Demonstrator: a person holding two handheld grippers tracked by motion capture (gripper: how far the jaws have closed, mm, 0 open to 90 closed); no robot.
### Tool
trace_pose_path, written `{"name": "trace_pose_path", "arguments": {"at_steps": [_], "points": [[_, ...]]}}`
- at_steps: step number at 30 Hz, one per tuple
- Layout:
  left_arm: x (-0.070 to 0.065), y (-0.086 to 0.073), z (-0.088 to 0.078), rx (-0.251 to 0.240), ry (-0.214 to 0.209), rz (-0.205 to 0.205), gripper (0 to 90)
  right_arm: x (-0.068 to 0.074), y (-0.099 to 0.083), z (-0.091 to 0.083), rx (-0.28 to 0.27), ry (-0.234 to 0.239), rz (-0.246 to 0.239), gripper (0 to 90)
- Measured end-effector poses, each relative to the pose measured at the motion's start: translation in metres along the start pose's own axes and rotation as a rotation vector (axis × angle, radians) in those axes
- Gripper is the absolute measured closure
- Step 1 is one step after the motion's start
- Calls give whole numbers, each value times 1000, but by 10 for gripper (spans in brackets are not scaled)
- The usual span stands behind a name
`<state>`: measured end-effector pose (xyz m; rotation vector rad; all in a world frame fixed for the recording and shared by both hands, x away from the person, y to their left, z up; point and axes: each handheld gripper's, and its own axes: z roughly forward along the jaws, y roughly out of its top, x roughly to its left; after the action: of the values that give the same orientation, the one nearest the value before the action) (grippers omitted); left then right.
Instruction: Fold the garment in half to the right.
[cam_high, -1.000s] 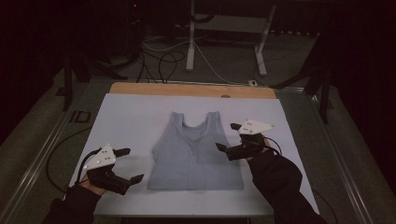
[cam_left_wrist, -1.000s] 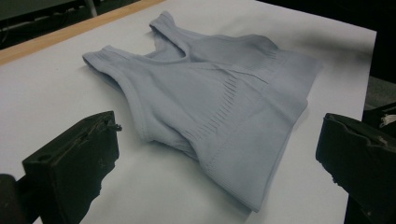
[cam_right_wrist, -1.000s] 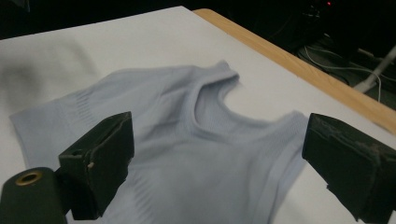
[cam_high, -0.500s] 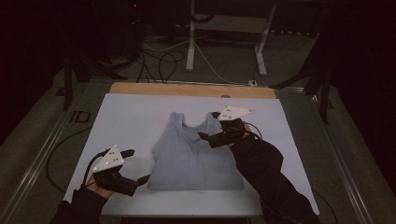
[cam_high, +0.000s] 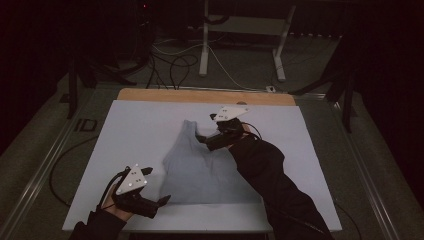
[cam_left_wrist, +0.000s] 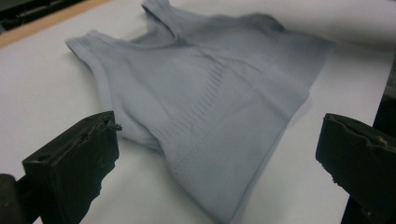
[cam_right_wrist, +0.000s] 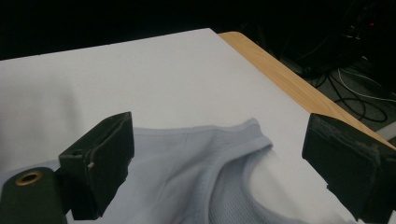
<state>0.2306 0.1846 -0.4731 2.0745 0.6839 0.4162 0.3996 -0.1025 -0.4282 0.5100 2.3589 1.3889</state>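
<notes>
Grey tank top — right strap hidden by sleeve

Grey tank top — one, on the white table cover. Hand-held grippers — two: left gripper, right gripper. Black jaws — two per gripper, four in all. Grey three-cornered plates — two. Table — one.

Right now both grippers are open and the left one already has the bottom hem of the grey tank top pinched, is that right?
Not quite. The left gripper is open but pinches nothing: in the left gripper view its jaws stand wide apart around the tank top hem. The right gripper is open too.
</notes>
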Motion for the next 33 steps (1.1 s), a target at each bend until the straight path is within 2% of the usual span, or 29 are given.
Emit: {"name": "trace_pose_path", "arguments": {"at_steps": [6, 9, 12, 15, 20, 25, 33], "points": [[-1, -5, 9, 26, -5, -14, 6, 0, 4, 19, 11, 15, 4, 91], [2, -8, 14, 54, -15, -39, 6, -1, 8, 31, 9, 21, 16, 91], [4, -12, 19, 77, -12, -46, 6, -4, 12, 47, 26, 29, 12, 91], [7, -15, 24, 99, 6, -76, 6, -5, 14, 54, 40, 31, 6, 91], [12, -19, 28, 118, -2, -109, 7, -10, 16, 72, 58, 44, 17, 91], [13, -22, 33, 160, -20, -99, 15, -13, 14, 85, 76, 43, 26, 91], [13, -26, 40, 216, -38, -87, 101, -23, 11, 103, 119, 42, 40, 91]]}}
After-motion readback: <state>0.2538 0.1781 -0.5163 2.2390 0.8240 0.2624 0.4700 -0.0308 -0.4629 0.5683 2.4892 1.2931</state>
